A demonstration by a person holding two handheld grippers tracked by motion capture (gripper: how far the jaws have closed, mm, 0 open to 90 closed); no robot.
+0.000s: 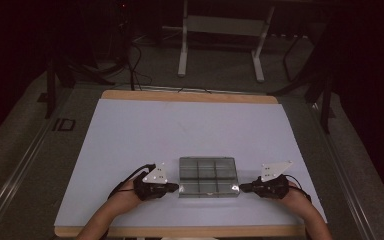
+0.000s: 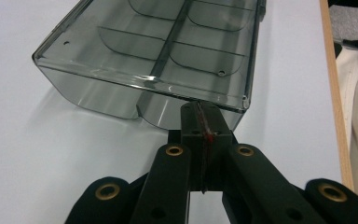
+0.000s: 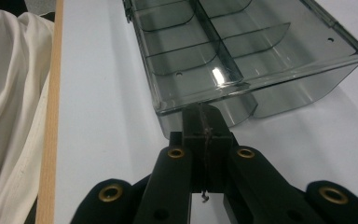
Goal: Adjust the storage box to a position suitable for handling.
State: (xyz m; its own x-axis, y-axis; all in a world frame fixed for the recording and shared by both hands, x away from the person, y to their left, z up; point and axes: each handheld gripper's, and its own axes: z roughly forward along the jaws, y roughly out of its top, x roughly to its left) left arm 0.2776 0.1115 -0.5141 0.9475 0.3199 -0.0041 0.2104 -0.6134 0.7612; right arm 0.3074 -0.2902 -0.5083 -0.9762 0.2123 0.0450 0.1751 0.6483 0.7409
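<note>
Smoky clear plastic organizer box (image 1: 208, 176) lies flat, long axis left-right, near the white table's (image 1: 130, 135) front edge. Left gripper (image 1: 176, 187) and right gripper (image 1: 242, 187) meet its ends, jaws pressed together. Dim room; white stand (image 1: 221, 27) behind table.

Smoky plastic on a matt desk

Your organiser box (image 1: 208, 176) is glossy, see-through grey plastic; the desk (image 1: 130, 135) is matt, smooth white with a wood edge; each tool (image 2: 200, 114) is matt black with brass-looking rivets.
</note>
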